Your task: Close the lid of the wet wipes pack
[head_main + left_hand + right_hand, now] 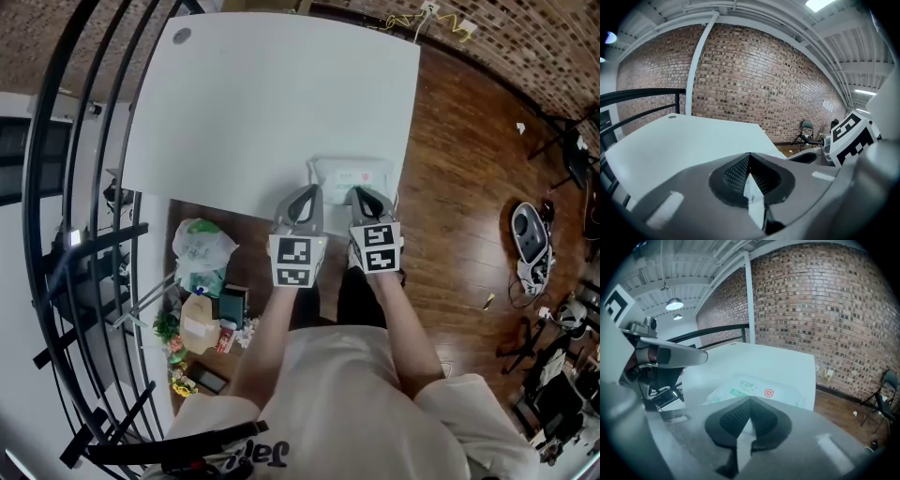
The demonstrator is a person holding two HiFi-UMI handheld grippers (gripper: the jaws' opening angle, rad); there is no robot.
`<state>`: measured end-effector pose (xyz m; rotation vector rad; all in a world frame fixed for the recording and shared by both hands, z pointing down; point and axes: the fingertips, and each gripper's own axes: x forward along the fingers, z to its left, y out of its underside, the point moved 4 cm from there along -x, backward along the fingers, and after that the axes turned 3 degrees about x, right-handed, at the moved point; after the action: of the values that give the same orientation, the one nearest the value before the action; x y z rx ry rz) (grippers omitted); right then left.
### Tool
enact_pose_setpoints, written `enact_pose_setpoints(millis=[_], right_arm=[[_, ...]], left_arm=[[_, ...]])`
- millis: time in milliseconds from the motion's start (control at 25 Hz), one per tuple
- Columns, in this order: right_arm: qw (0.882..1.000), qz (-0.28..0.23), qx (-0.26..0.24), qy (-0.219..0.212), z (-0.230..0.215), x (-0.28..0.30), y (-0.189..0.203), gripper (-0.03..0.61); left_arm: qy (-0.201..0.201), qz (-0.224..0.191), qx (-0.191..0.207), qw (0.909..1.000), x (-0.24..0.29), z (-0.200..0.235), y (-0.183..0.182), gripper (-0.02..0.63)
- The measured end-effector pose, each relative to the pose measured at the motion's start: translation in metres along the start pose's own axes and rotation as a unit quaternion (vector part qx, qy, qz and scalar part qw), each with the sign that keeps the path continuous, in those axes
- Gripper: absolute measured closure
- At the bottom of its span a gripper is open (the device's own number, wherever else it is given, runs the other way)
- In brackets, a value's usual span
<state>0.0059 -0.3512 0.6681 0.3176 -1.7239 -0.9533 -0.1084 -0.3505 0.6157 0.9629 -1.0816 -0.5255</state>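
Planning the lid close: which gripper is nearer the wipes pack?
Right. The right gripper is at the near edge of the wet wipes pack; the left gripper sits off its left end.

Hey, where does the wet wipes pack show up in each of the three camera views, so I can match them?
Head view: the wet wipes pack lies at the near edge of the white table, towards its right corner.
Left gripper view: not in it.
Right gripper view: the pack is at centre, just beyond the right claw.
Shared landmark: the white table, seen in all three.
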Motion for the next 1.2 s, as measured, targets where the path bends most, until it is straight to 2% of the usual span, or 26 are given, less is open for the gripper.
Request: enact_pose_setpoints(millis=[160, 400, 640, 880, 1040, 1200], right_arm=[[1.0, 0.013, -0.014, 0.006, 0.001, 0.001, -0.001, 0.588], [0.998, 0.029, 0.059, 0.002, -0.006, -0.008, -0.013, 0.588], [0.997, -0.072, 0.034, 0.018, -0.003, -0.043, -0.074, 0.588], [0.98, -0.191, 0.019, 0.05, 0.004, -0.115, -0.134, 0.588], [0.968, -0.243, 0.004, 0.068, 0.022, -0.169, -0.145, 0.588], [0.962, -0.26, 0.005, 0.078, 0.029, -0.21, -0.131, 0.588]], left_arm=[[-0.001, -0.002, 0.0, 1.0, 0.001, 0.002, -0.003, 0.598], [-0.003, -0.024, 0.012, 0.9996, -0.01, 0.005, -0.025, 0.598], [-0.004, -0.079, 0.038, 0.9962, -0.033, 0.012, -0.073, 0.598], [0.006, -0.142, 0.05, 0.9887, -0.081, 0.004, -0.125, 0.598], [0.006, -0.172, 0.061, 0.9833, -0.119, -0.004, -0.138, 0.598], [0.019, -0.179, 0.063, 0.9817, -0.14, -0.026, -0.131, 0.598]])
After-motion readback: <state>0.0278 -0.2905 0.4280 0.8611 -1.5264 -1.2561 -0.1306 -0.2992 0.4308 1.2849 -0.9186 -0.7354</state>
